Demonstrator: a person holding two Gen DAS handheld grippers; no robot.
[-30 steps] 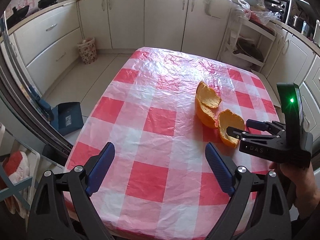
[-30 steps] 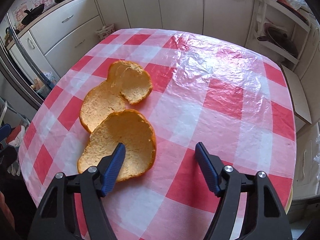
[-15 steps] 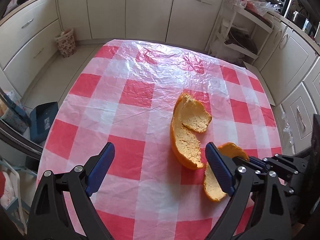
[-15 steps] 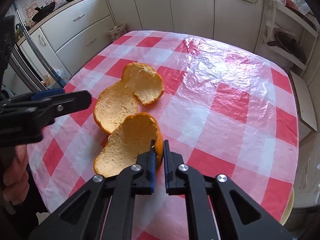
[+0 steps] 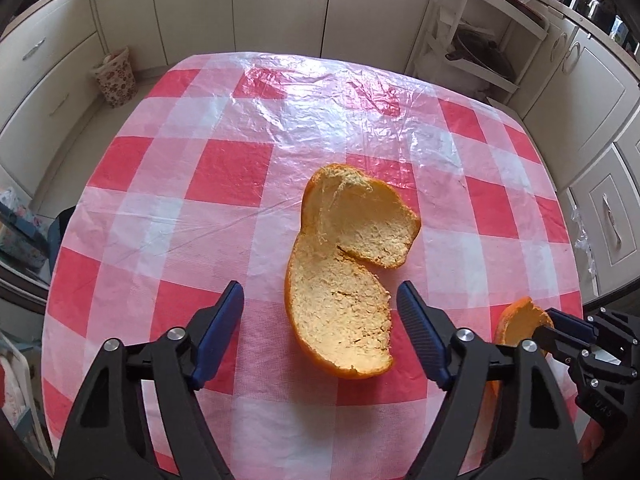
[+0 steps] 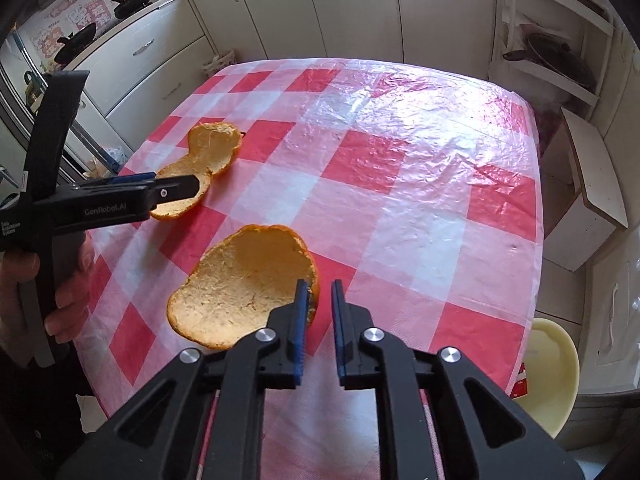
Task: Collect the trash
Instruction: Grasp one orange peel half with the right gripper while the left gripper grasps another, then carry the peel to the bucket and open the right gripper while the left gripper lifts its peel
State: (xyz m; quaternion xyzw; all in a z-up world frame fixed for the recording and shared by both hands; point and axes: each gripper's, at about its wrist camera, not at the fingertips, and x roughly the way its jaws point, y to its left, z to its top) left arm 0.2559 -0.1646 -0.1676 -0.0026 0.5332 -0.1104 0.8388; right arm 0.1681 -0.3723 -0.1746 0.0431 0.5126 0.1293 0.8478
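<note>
A large two-lobed orange peel (image 5: 344,280) lies pith up on the red-checked tablecloth (image 5: 200,160). My left gripper (image 5: 320,288) straddles its near lobe; the jaws are closing, and neither pad touches the peel. In the right wrist view this peel (image 6: 212,144) lies at the left under the left gripper (image 6: 176,182). A smaller cupped peel (image 6: 240,284) sits nearer. My right gripper (image 6: 320,284) has the peel's rim between its jaws, which are opening; the rim is beside the left pad and clear of the right pad. The left wrist view shows this peel (image 5: 520,316) at the right gripper (image 5: 548,320).
A floral waste bin (image 5: 116,78) stands on the floor beyond the table's far left corner. A white shelf rack (image 5: 480,40) is at the back right. A cream stool (image 6: 552,364) sits by the table's near right edge. A hand (image 6: 68,304) holds the left gripper.
The left gripper moved forward and down over the large peel and narrowed its jaws. The right gripper shut on the small peel's rim, pulled it away from the large peel, then parted its jaws.
</note>
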